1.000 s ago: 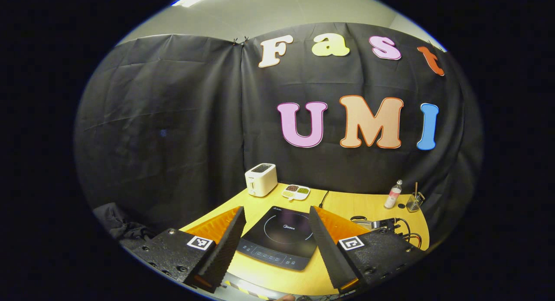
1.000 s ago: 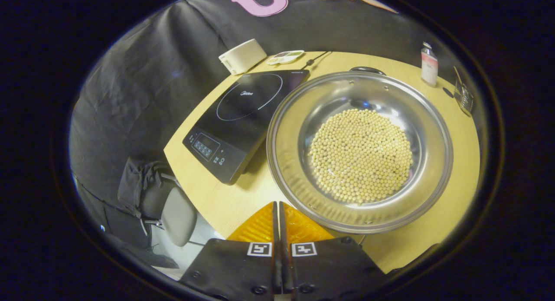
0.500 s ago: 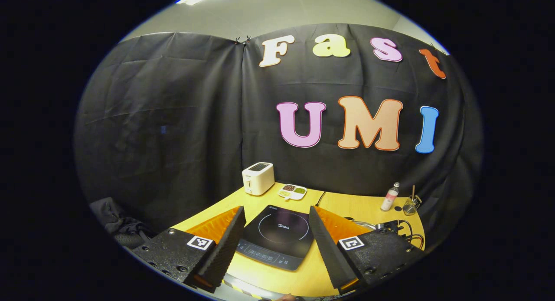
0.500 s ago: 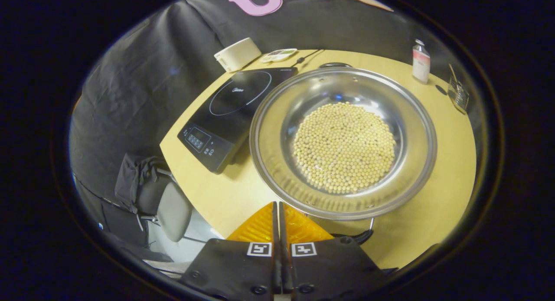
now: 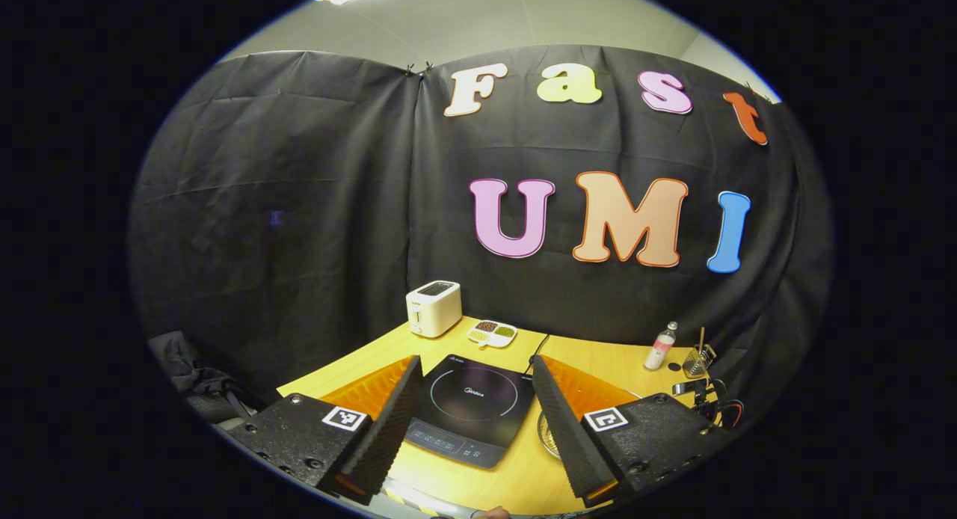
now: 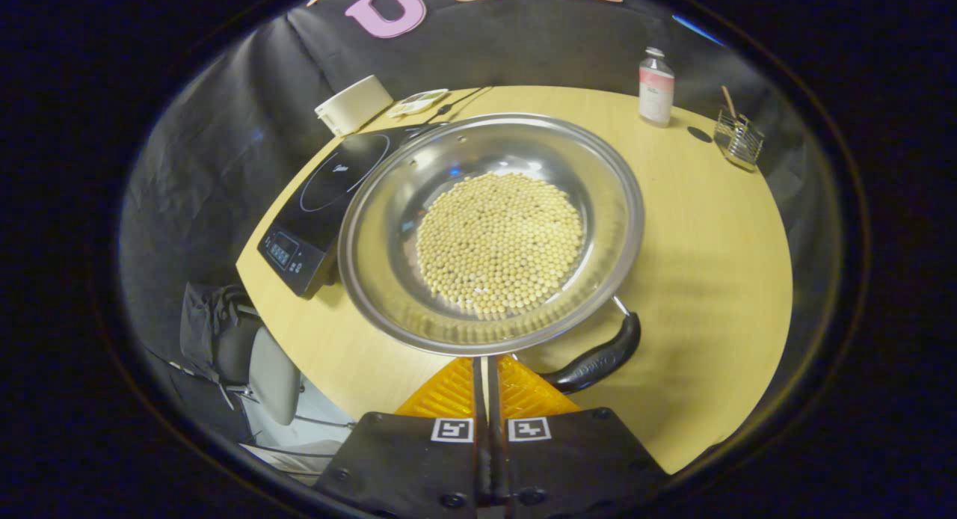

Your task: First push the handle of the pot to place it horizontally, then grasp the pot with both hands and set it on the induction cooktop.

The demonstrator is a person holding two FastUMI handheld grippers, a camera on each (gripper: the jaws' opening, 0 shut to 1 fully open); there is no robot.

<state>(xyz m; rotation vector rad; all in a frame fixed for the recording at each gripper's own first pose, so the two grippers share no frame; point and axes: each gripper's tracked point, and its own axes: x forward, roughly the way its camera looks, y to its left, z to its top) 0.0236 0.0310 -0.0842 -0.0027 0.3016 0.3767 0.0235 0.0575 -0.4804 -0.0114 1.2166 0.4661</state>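
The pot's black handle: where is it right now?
In the right gripper view, the black handle hangs at the pot's near rim, lower right, on the table, just right of the shut right gripper.

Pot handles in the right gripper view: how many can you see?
1. A black handle sits at the near rim of the pot, just right of the right gripper's fingers. A far-side handle may be hidden behind the rim.

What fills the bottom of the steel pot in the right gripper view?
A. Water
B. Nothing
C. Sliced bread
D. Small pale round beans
D: the pot holds a layer of small pale beans covering its base.
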